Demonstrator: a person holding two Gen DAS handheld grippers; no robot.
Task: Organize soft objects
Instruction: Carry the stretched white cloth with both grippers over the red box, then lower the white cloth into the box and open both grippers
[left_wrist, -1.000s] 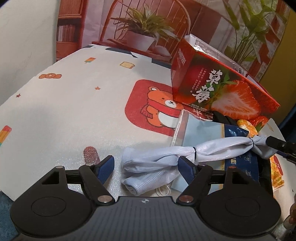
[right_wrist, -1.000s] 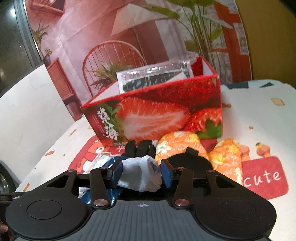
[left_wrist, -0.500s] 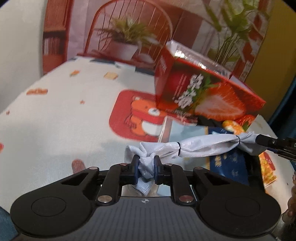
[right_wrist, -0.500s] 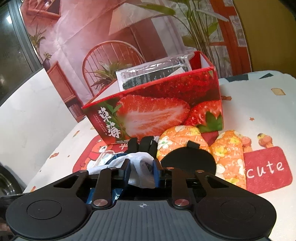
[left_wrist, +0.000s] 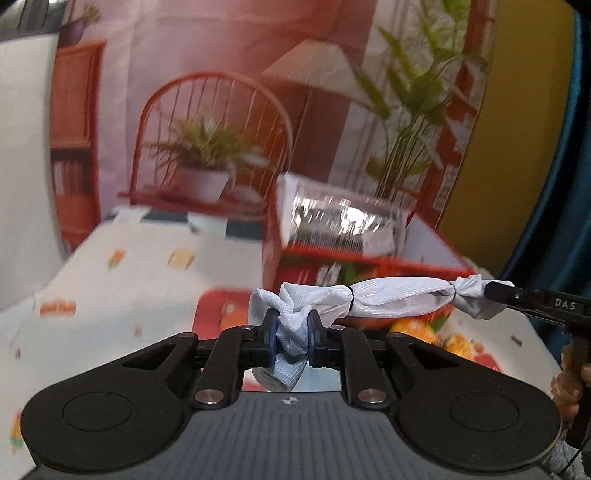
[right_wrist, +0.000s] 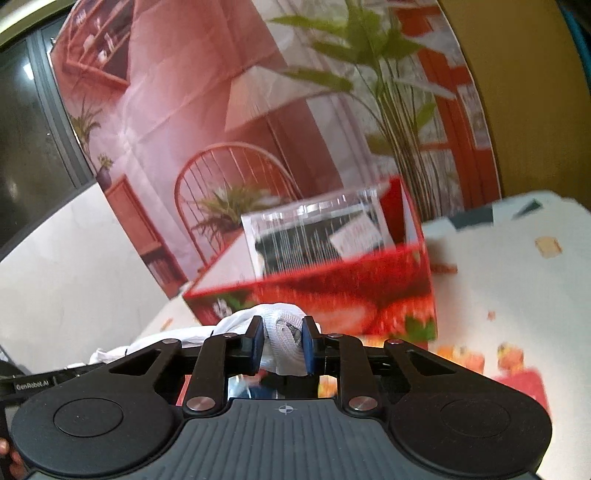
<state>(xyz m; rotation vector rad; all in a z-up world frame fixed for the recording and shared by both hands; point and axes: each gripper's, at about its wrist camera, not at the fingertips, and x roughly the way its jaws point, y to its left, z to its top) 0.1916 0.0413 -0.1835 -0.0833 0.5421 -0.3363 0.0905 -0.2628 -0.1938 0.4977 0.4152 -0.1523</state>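
A pale blue-white cloth bundle (left_wrist: 391, 299), tied with thin black bands, hangs stretched in the air between both grippers. My left gripper (left_wrist: 290, 325) is shut on its crumpled left end, and a fold hangs below the pads. In the right wrist view my right gripper (right_wrist: 282, 334) is shut on the other end, with the rest of the cloth (right_wrist: 236, 321) trailing off to the left. The cloth is level with the front rim of the open red strawberry box (left_wrist: 369, 266), just in front of it.
A clear plastic pack (right_wrist: 317, 236) stands inside the strawberry box (right_wrist: 332, 291). Orange floral soft items (left_wrist: 417, 328) lie on the printed tablecloth (left_wrist: 110, 295) below the cloth. A person's hand (left_wrist: 569, 387) holds the right gripper's handle. A printed backdrop stands behind the table.
The left gripper closed on the cloth's end, which lay on the table between its open jaws. The right jaws pinched tighter. Both grippers rose and lifted the cloth off the table.
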